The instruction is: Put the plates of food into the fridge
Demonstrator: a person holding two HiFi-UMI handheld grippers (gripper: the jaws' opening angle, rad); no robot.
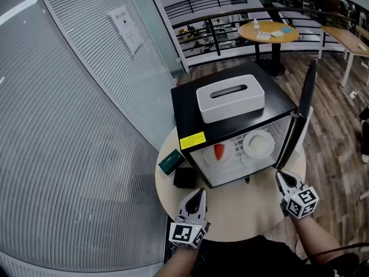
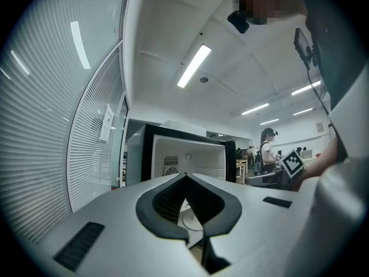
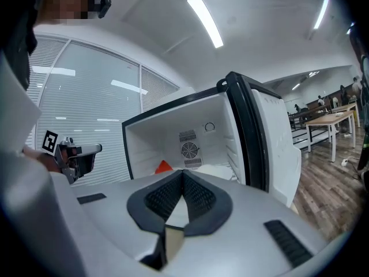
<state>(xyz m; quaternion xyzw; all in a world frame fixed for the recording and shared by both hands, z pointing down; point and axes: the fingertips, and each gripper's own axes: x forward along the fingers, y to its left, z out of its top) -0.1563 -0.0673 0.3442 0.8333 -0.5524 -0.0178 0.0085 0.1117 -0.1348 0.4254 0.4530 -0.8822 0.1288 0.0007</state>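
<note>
red-food plate [image 1: 219, 153] and white plate [image 1: 258, 145] already sit in the fridge [image 1: 185, 105]; left gripper [image 1: 198, 193] and right gripper [image 1: 282, 177] both closed, empty, so I'd swing door [image 1: 304, 105] shut gently with right

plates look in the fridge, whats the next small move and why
Probably push the open door shut with the right gripper: the white plate and the red-food plate already sit inside the fridge, and that gripper is empty.

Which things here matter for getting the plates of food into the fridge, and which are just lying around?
Part of the job: fridge, plate with red food, white plate.
Just lying about: tissue box, green box, black box.
</note>
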